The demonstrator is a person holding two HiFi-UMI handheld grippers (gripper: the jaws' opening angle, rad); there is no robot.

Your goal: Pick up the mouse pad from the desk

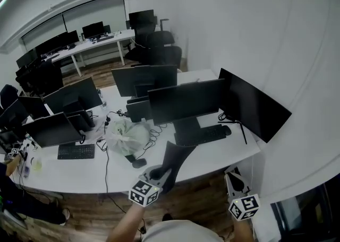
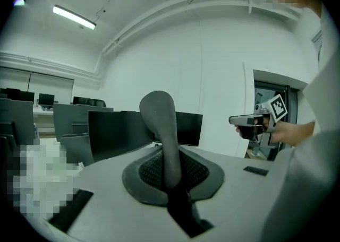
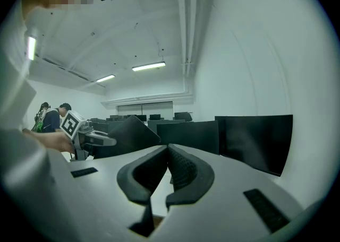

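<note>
The mouse pad [image 2: 161,124] is pinched in the left tool [image 2: 172,174], whose jaws are pressed onto the pad's lower end with only its thickness between them. The pad is held edge-on. Its long axis runs forward and upward from the jaws, along the line in which the tool points, and its free end is curled over at the top.

In the head view the pad is found on the person's side of the black keyboard [image 1: 201,135] and a little to its left, above the near edge of the desk [image 1: 223,156]. No part of it is seen resting on the desk, so it is judged to be lifted clear.

The right tool [image 3: 164,174] is seen with its jaws pressed together on nothing. It is held to the right of the keyboard and nearer the person, off the desk's edge and well apart from the pad. In the right gripper view the pad and the left tool are seen away to the left.

The pick-up is judged as good as made. Whatever is left turns on one fact: the pad is gripped at one end only, with its whole length projecting ahead of the left tool. A soft sheet held this way may be expected to flop to one side if the tool is tilted or rolled, so the pinch is best kept and the tool held level. No part is called for from the right tool, which is the farther of the two
</note>
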